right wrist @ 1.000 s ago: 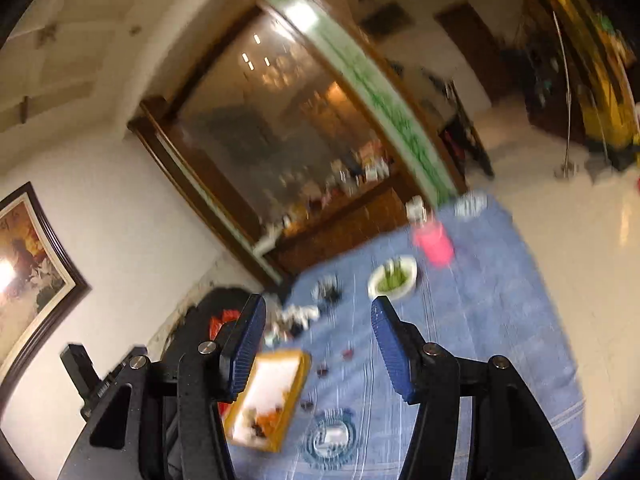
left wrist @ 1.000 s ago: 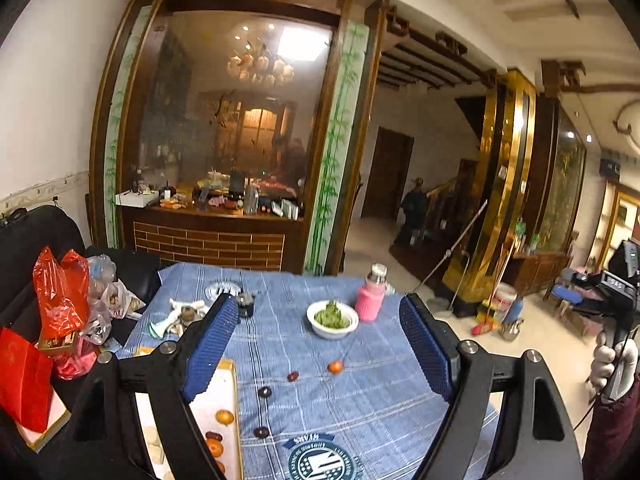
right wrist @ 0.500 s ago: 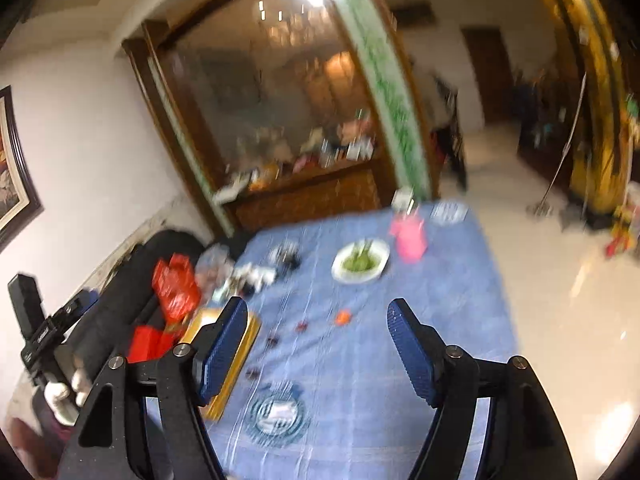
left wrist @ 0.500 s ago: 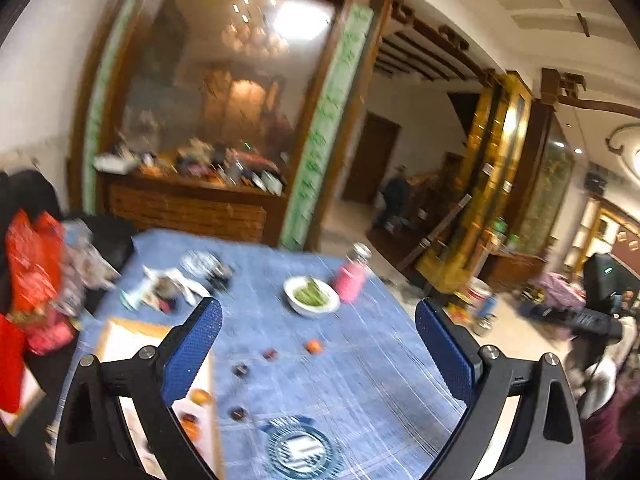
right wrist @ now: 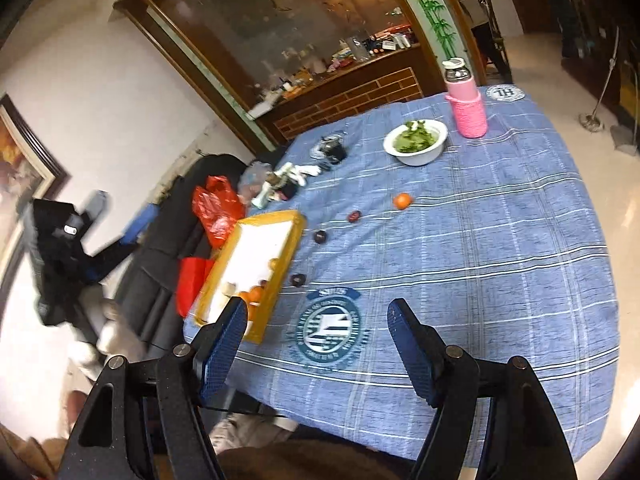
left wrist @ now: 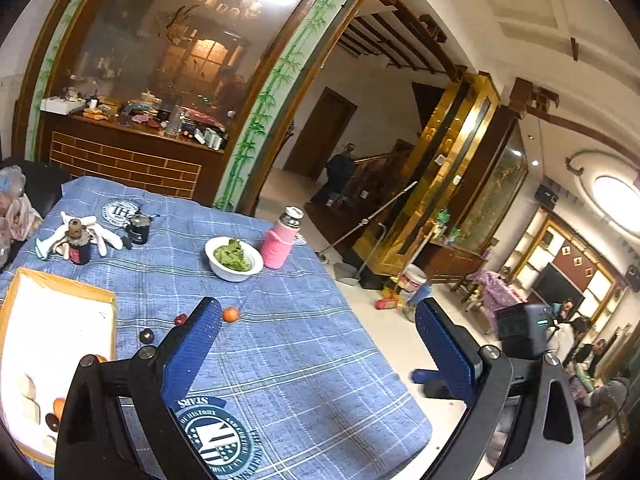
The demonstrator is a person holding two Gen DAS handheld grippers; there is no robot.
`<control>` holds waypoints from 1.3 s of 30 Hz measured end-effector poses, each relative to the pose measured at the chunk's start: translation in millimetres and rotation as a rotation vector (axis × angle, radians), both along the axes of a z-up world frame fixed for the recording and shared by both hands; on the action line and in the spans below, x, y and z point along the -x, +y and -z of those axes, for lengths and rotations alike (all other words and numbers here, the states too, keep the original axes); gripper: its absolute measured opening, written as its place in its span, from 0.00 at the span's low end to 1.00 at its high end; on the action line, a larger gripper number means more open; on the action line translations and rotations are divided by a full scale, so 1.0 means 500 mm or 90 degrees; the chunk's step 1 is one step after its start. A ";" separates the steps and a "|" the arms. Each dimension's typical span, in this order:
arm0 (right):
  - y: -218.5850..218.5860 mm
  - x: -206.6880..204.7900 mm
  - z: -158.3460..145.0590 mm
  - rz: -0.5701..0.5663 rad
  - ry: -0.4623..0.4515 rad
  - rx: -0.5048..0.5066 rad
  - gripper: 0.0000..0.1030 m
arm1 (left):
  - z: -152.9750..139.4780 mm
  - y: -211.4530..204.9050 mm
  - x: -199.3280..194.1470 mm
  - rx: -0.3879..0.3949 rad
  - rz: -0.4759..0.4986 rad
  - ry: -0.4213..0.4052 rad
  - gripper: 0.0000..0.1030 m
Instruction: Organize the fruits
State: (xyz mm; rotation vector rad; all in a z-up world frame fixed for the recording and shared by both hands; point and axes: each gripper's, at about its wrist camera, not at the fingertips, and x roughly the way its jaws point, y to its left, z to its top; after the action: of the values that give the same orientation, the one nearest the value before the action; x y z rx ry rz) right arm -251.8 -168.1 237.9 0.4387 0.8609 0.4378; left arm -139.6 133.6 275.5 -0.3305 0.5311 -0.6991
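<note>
On the blue checked tablecloth point(right wrist: 500, 248) lie a small orange fruit point(right wrist: 401, 201) and three dark plums point(right wrist: 320, 236). The orange fruit also shows in the left wrist view point(left wrist: 230, 314). A yellow-rimmed white tray point(right wrist: 294, 240) at the table's left edge holds several small orange and dark fruits point(right wrist: 256, 294). It also shows in the left wrist view point(left wrist: 60, 286). My left gripper point(left wrist: 316, 344) is open and empty above the table's near end. My right gripper point(right wrist: 316, 334) is open and empty above the near edge.
A white bowl of greens point(right wrist: 416, 142) and a pink bottle point(right wrist: 466, 98) stand at the far side. Gloves and small jars point(left wrist: 80, 236) lie at the far left. Red bags point(right wrist: 216, 208) sit on a black sofa beside the table. The floor point(left wrist: 384, 332) drops off right.
Both grippers swung over the table and tilted down. The right view now looks steeply down on the cloth. Both stay open and empty. The fruits have not moved.
</note>
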 end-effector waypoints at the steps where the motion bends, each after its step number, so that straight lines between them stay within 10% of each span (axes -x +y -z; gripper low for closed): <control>1: 0.006 0.009 -0.009 -0.012 -0.012 -0.006 0.75 | 0.007 0.003 -0.001 -0.004 -0.009 0.002 0.94; 15: 0.095 0.028 0.002 -0.107 -0.043 0.008 0.79 | 0.097 0.123 -0.014 -0.086 -0.217 0.020 0.94; 21: 0.049 -0.065 0.136 -0.048 0.037 0.023 0.79 | 0.155 0.162 -0.034 -0.173 -0.299 0.062 0.94; 29: 0.007 -0.221 0.321 0.011 0.138 0.060 0.77 | 0.284 0.185 -0.133 -0.163 -0.293 0.175 0.94; 34: 0.027 -0.332 0.351 0.026 0.098 0.092 0.65 | 0.359 0.104 -0.234 -0.183 -0.216 0.237 0.48; 39: 0.073 -0.470 0.345 0.020 0.023 0.103 0.63 | 0.414 0.017 -0.340 -0.258 -0.181 0.255 0.48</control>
State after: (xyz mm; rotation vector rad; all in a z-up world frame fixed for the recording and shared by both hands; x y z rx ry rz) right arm -16.9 -131.7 65.3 0.3103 0.9156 0.3294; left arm 30.5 142.1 68.3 -0.1577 0.9684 -0.2357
